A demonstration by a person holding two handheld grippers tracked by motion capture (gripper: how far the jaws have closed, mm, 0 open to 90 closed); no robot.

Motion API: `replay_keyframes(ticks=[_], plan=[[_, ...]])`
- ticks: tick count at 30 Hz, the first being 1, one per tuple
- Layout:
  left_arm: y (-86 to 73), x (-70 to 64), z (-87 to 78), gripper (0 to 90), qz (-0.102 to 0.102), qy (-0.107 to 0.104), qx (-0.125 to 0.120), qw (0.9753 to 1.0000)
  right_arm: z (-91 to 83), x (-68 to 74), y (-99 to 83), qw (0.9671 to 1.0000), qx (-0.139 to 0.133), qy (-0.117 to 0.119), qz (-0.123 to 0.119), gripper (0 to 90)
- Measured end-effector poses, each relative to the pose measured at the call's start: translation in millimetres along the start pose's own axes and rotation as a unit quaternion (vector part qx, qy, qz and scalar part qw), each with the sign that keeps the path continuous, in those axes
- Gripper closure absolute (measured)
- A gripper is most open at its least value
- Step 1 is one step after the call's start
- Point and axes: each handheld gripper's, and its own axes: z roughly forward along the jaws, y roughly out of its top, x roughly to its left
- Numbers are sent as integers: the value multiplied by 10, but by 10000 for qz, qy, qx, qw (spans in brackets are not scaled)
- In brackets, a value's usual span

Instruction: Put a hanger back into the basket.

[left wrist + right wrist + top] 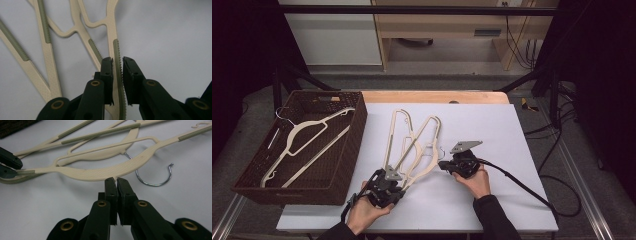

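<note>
Two cream plastic hangers lie overlapping on the white table top (492,135). My left gripper (404,183) (117,62) is shut on the ribbed end of one arm of the near hanger (427,169) (111,30) (95,173). At that hanger's middle, my right gripper (443,165) (116,181) has its jaws pressed together on the small neck at its edge. The second hanger (393,132) (100,155) lies just behind, and a wire hook (153,183) curls on the table beside the right jaws. The left gripper's jaws (8,165) also appear in the right gripper view.
A dark woven basket (358,131) stands at the left of the table with one cream hanger (307,142) lying in it. The right gripper's cable (522,187) trails off to the right. Bare white surface extends right of the hangers.
</note>
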Motion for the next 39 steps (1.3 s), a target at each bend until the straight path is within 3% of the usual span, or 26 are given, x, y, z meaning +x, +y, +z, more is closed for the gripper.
replay_keyframes(ticks=[3,8,12,17,22,29,33,39], plan=[[46,-7,-52,674,25,29,-230,9997,-8,37,28,9999,73,-13,96,880],[224,-19,-104,466,472,121,-664,9966,-62,93,80,9999,96,-21,54,880],[407,-44,15,390,781,121,-746,9941,-96,119,96,9998,125,-115,141,880],[595,-109,225,363,1009,194,-630,9927,-112,147,115,9997,166,-141,147,880],[697,-136,408,407,1157,327,-567,9911,-130,161,129,9996,198,-170,67,880],[723,-154,533,586,1154,386,-461,9915,-149,200,150,9995,218,-208,2,880],[720,-167,528,729,1122,460,-444,9916,-154,223,159,9995,228,-195,-27,879],[720,-178,475,742,1039,473,-436,9925,-202,234,174,9999,51,-149,-9,855]])
